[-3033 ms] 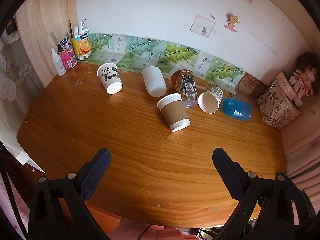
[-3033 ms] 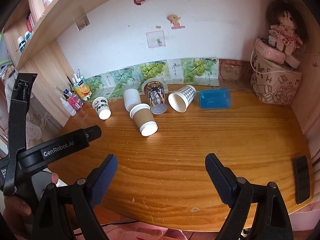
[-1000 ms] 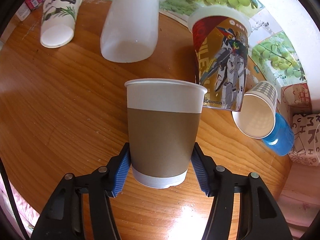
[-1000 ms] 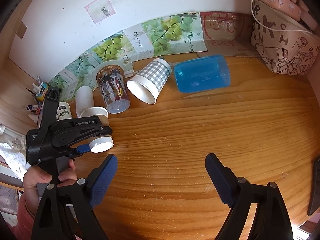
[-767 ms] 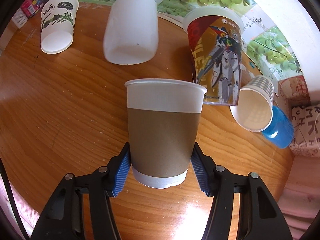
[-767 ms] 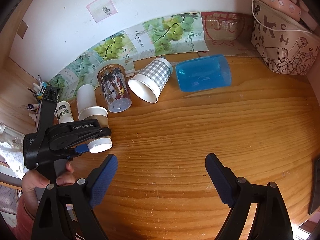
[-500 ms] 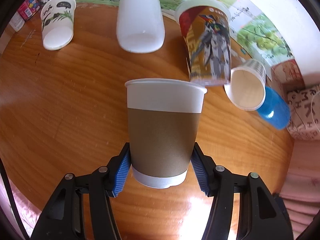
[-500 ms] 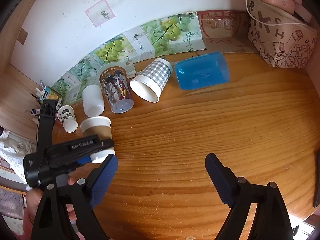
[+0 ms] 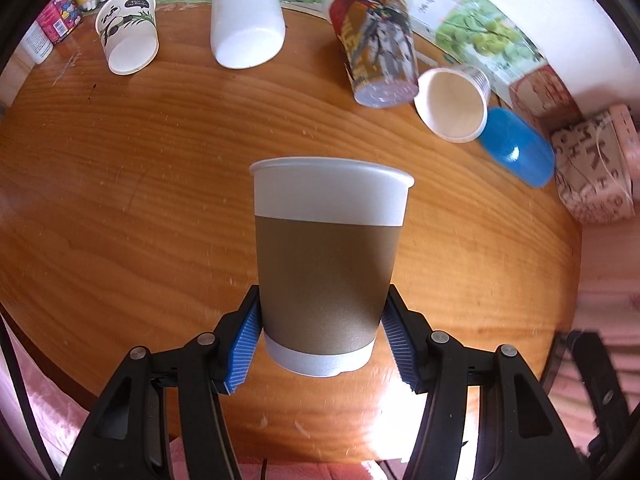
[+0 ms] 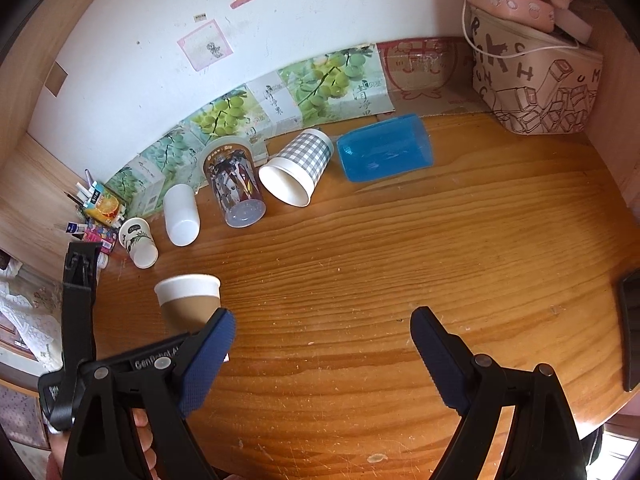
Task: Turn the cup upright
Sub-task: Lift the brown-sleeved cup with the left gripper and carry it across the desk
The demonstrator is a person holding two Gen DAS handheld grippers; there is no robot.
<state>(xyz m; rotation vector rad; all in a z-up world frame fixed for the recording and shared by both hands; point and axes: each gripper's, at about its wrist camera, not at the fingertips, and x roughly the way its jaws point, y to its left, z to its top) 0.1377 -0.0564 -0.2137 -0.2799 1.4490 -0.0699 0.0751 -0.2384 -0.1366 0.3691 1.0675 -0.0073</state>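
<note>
My left gripper (image 9: 320,340) is shut on a brown paper cup (image 9: 326,256) with a white rim band, gripping its lower body. The cup is held upright, rim up, above the front of the wooden table (image 9: 120,200). In the right wrist view the same cup (image 10: 188,300) shows at the left, held by the left gripper, its base hidden. My right gripper (image 10: 322,344) is open and empty over the table's front middle.
Several cups lie on their sides along the back: a panda cup (image 9: 128,36), a white cup (image 9: 246,22), a robot-print cup (image 9: 376,44), a checked cup (image 9: 454,100) and a blue cup (image 9: 518,146). A patterned bag (image 10: 536,76) stands back right. A dark phone (image 10: 630,328) lies at the right edge.
The left gripper has pulled back toward the table's front with the brown cup, which now stands rim up. The right gripper stayed open and drifted back a little.
</note>
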